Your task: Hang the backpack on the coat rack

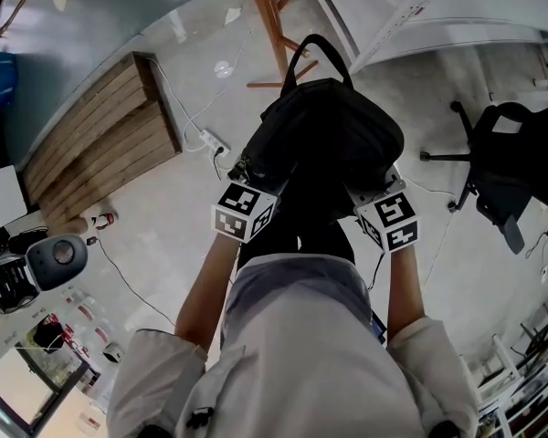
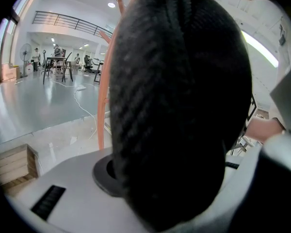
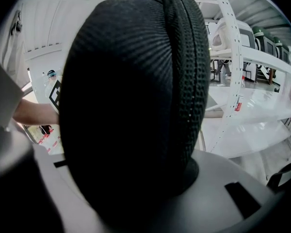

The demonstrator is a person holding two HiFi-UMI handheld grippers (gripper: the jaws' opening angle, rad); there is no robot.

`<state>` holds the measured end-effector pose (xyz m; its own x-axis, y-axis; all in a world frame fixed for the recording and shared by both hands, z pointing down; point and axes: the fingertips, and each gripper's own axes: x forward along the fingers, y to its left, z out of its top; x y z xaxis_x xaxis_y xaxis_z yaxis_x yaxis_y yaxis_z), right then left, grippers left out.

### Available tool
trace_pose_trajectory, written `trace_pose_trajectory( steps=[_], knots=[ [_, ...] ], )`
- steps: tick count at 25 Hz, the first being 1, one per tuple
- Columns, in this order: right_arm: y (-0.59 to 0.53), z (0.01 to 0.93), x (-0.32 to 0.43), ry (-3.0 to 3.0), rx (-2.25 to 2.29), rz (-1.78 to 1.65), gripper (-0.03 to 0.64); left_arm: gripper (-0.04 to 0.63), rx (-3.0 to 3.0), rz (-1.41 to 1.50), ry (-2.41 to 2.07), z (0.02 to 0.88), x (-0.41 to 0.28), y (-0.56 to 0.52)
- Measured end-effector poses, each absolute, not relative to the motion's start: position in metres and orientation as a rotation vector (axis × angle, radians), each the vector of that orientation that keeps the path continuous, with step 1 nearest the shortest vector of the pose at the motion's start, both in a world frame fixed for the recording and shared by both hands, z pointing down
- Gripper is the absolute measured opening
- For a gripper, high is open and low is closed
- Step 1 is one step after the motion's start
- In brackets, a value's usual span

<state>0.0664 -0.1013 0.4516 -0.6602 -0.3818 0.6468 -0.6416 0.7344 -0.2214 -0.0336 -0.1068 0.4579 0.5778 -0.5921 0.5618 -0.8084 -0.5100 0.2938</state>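
1. Black woven backpack (image 1: 327, 140) fills the middle of the head view. It is held up off the pale floor (image 1: 164, 245) in front of the person. Its carry loop (image 1: 303, 51) points toward the wooden coat rack (image 1: 265, 16); whether the two touch cannot be told.
2. Left gripper (image 1: 247, 210) is clamped on the backpack's lower left side. In the left gripper view, ribbed black cloth bulges up from between its jaws, and the coat rack pole stands behind it.
3. Right gripper (image 1: 387, 219) grips the lower right side the same way, with dark mesh cloth filling its own view.
4. Both marker cubes (image 1: 237, 215) carry black-and-white square codes.
5. Further out are a slatted wooden crate (image 1: 100, 140), a white power strip (image 1: 210, 141) and a black office chair (image 1: 511, 167).
6. White shelving (image 3: 242, 106) bears a red-and-white label (image 3: 239, 104), too small to read.
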Motion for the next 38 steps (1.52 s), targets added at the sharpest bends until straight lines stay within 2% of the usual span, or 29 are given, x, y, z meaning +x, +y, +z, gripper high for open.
trace_pose_trajectory(
  steps=[38],
  knots=[
    [-0.134,0.54,0.053,-2.255,0.766,0.741,0.144,0.173,2.156,0.613,-1.079,0.548,-0.048,-0.137]
  ],
)
